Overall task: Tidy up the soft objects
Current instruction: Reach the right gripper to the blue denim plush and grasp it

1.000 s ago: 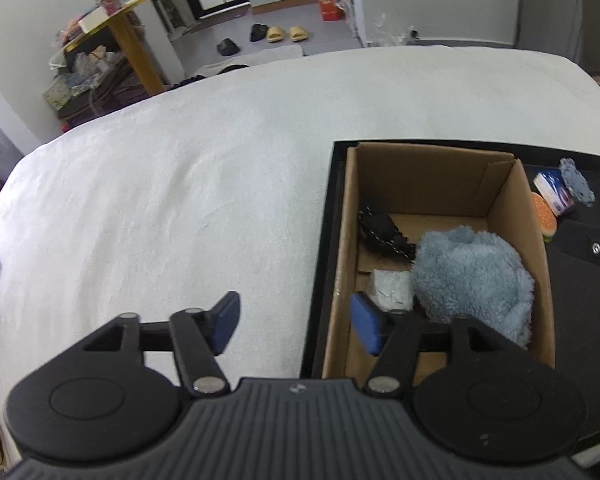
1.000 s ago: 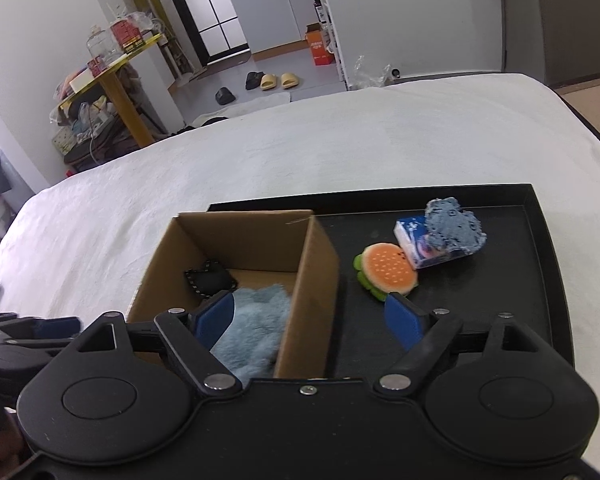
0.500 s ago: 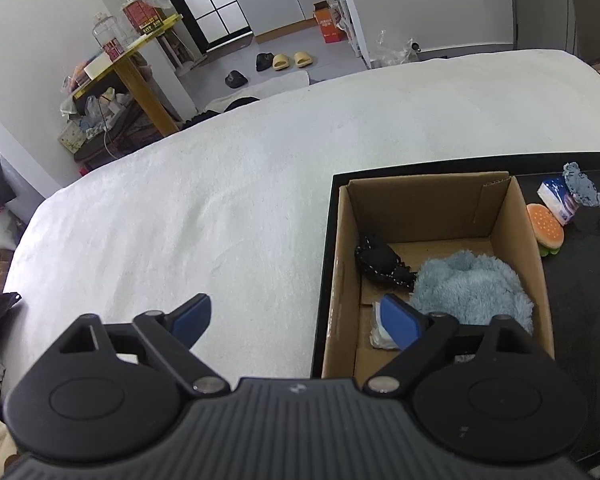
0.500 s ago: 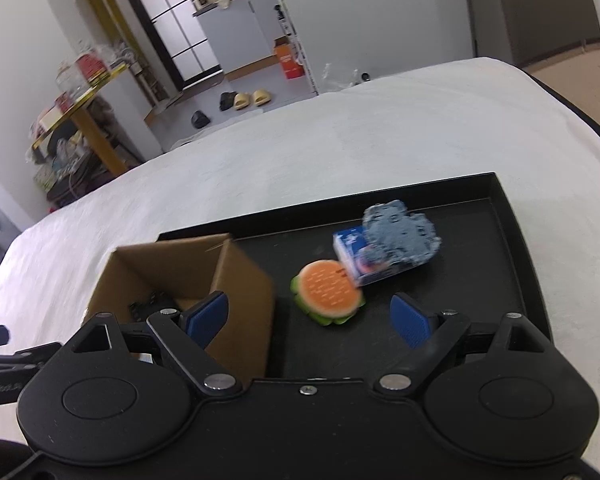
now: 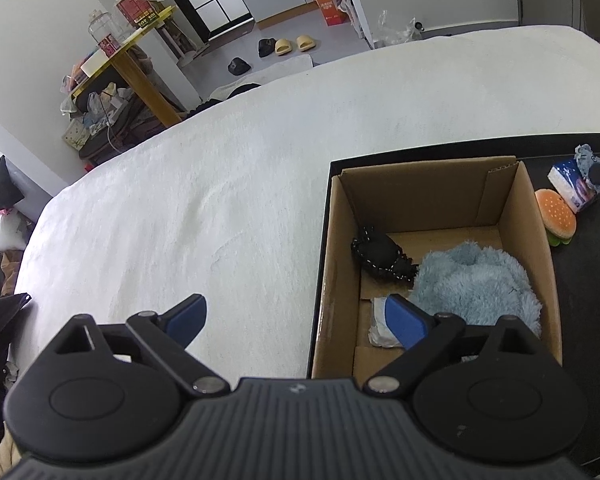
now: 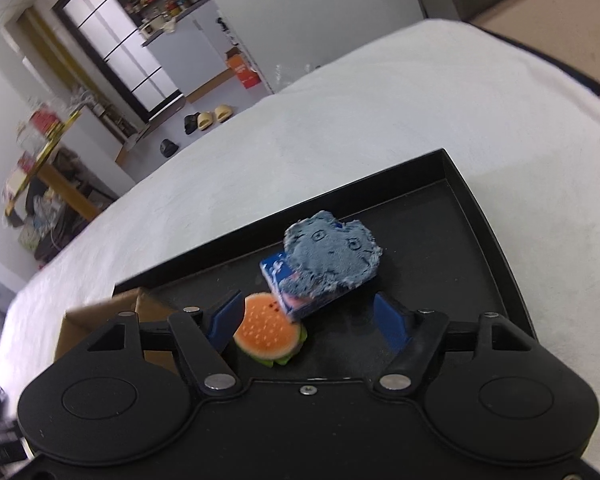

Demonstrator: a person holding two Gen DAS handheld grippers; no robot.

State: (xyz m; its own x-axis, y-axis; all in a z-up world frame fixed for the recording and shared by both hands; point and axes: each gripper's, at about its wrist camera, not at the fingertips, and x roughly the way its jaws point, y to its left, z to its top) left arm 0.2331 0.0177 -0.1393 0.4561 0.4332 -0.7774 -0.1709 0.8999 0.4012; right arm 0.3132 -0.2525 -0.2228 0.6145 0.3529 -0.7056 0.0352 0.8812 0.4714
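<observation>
Closing around the burger toy (image 6: 269,334) (untouched), right jaws; left jaws opening, empty.

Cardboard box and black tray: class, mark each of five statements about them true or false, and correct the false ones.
1. A fluffy blue plush lies inside the box. True.
2. The burger toy is inside the box. False: it lies on the tray, outside the box.
3. A grey-blue cloth rests on top of the blue pack. True.
4. The box stands on the white cover, off the tray. False: it stands in the tray.
5. The left gripper holds the plush. False: it is open, with nothing between its fingers.
</observation>
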